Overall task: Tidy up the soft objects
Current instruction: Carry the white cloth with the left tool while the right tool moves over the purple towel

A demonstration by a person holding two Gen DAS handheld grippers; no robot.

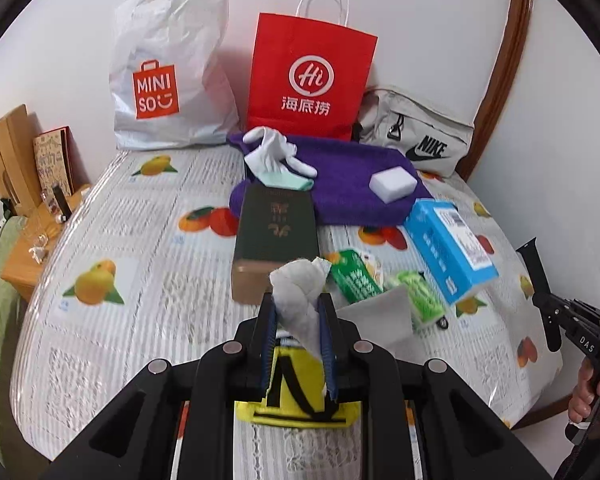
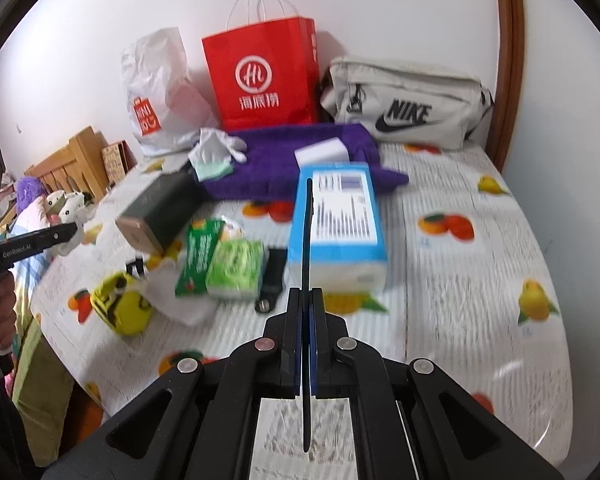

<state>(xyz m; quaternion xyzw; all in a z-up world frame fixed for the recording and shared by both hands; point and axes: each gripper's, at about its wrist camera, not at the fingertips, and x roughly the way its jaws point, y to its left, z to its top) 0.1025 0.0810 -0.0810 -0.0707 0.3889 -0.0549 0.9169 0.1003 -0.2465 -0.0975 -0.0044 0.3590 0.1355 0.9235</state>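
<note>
Right, the desk (image 1: 100, 240) fills both views, draped in a fruit-print cover, and everything sits toward its far side. Against the wall at twelve o'clock stand the white Miniso bag (image 1: 168, 76), the red paper bag (image 1: 312, 76) and the beige Nike pouch (image 1: 416, 136). Just in front lies the purple towel (image 1: 352, 176), carrying a white glove (image 1: 272, 152) at its ten o'clock end and a white sponge block (image 1: 392, 186) toward three o'clock. Nearer, the dark green box (image 1: 276, 240) touches the towel's front edge; the blue carton (image 1: 448, 248) lies at the towel's four o'clock. Between them sit the green packets (image 1: 356, 280). A yellow pouch (image 1: 296, 392) lies on the desk directly below the left gripper (image 1: 298, 308).

That left gripper has its fingers narrowly parted, pinching a crumpled grey-white cloth (image 1: 300, 296) that stands up between them, above the desk. The right gripper (image 2: 306, 300) has its fingers pressed together on a thin black strap (image 2: 308, 240), seen edge-on, lifted clear in front of the blue carton.
</note>
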